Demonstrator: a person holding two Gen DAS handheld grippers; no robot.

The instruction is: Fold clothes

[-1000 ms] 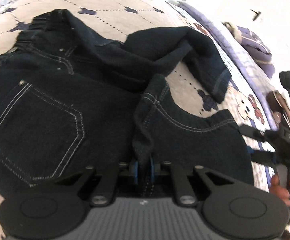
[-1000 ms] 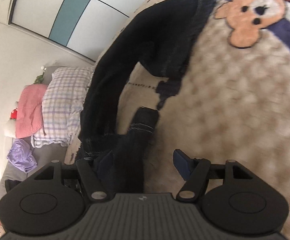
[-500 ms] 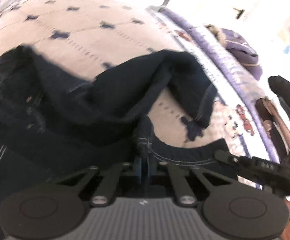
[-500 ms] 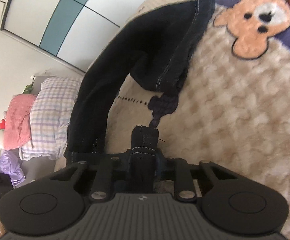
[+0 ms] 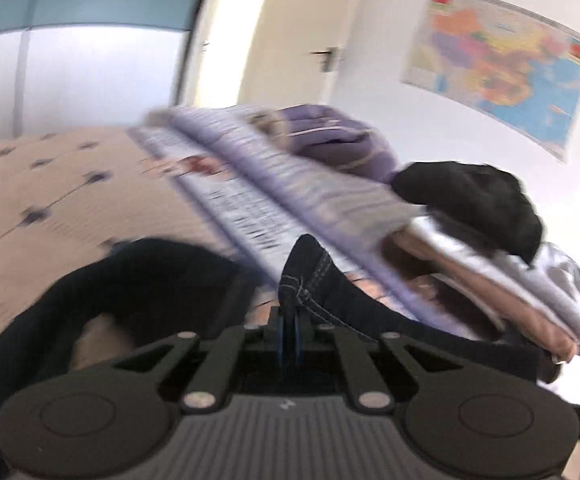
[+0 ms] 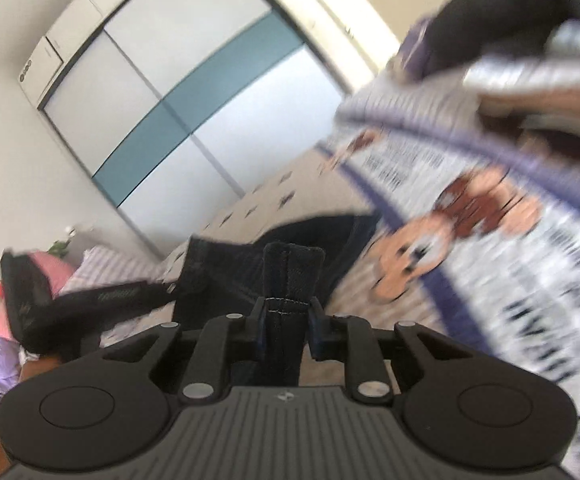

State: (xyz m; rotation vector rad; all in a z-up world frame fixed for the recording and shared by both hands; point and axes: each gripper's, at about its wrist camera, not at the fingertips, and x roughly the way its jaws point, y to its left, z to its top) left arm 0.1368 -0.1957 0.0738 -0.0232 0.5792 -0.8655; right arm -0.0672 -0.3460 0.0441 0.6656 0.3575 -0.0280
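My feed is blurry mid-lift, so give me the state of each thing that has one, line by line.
Left hand-held gripper: shut on the jeans' stitched edge.
Right hand-held gripper: shut on a folded band of the jeans.
Jeans: dark denim, pinched at two spots, slack, not folded.
Blanket: spread on the bed, under the jeans.
Door: looks closed.
Wardrobe: sliding doors closed.
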